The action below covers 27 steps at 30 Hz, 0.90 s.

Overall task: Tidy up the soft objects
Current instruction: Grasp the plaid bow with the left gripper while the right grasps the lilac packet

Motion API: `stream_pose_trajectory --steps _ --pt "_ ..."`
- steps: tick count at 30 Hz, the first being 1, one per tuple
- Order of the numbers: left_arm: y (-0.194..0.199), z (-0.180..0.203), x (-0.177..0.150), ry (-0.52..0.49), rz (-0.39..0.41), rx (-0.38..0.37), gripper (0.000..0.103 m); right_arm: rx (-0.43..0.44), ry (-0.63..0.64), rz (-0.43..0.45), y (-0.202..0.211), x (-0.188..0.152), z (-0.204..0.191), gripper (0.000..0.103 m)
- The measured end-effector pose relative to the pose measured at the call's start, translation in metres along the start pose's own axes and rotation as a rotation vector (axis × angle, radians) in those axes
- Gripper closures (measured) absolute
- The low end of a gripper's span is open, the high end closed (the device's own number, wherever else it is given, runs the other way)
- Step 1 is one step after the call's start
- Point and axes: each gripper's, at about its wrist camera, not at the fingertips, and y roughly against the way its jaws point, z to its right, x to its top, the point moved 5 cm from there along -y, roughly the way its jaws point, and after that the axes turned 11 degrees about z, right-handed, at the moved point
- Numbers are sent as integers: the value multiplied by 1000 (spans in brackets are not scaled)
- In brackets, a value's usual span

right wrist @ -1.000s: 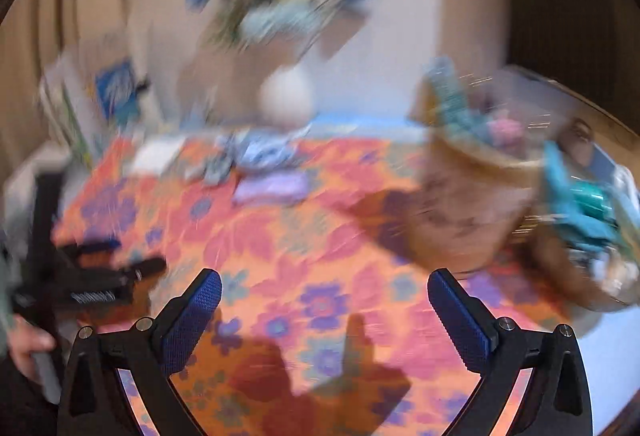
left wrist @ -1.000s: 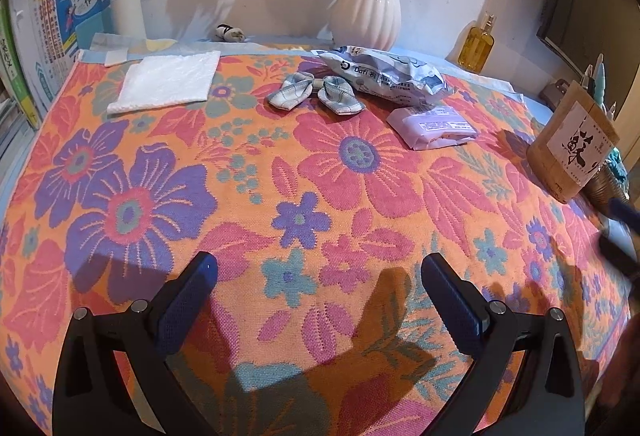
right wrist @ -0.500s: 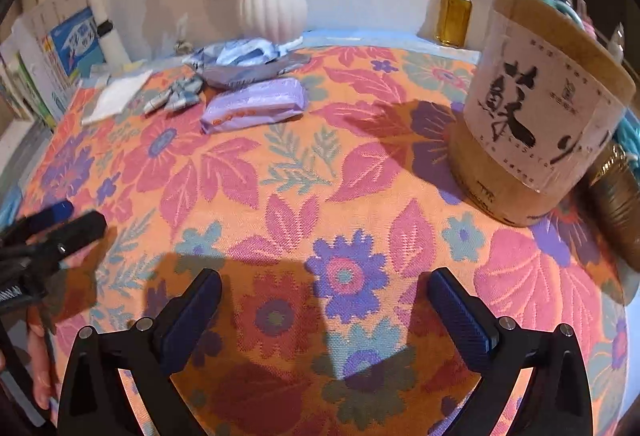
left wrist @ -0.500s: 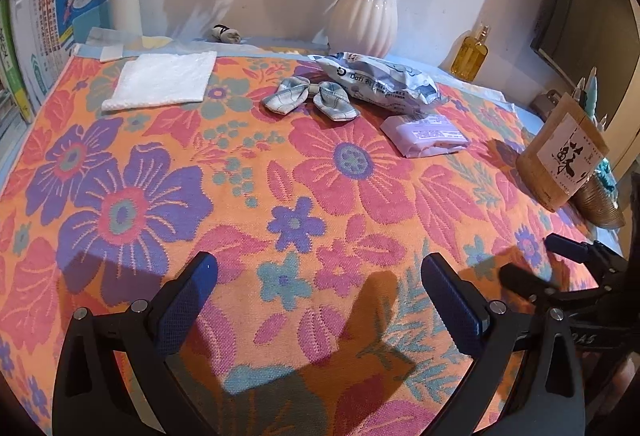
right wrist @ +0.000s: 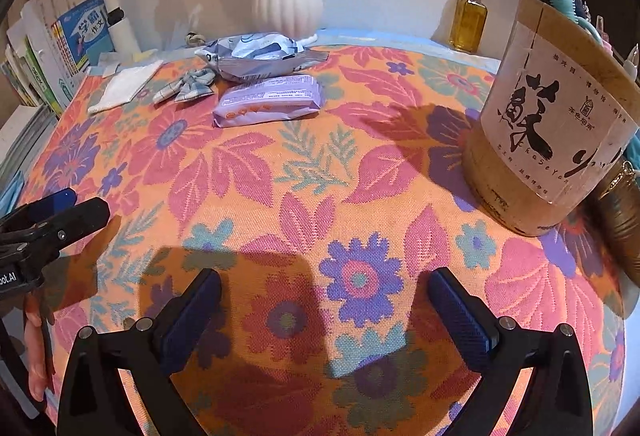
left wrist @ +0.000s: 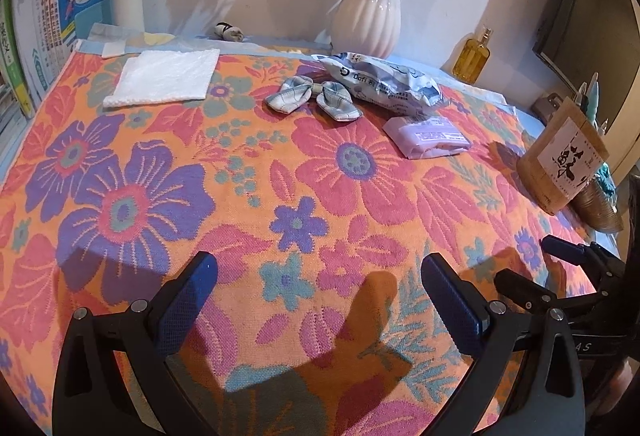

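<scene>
Tablecloth, floral and loosely laid, is the biggest hazard: jaws dragged across it could bunch it and tip the paper tube at the right. The soft things lie far from both grippers: crinkly packet, white towel far left, lilac pack, plaid bow. Left gripper and right gripper hang wide and empty; the packet may slip, and the small bow may be missed.
</scene>
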Motion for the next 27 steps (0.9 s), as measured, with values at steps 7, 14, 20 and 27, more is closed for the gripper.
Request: stream_pose_trajectory --steps 7,14,20,27 --pt "-3 2 -4 -50 -19 49 1 -11 -3 -2 2 -2 1 0" --pt "6 17 7 -117 -181 -68 1 34 47 -222 -8 6 -1 0" --pt "-20 1 77 -26 -103 -106 1 83 15 -155 -42 58 2 0" --pt "-102 1 93 -150 -108 -53 3 92 151 -45 -91 95 -15 1"
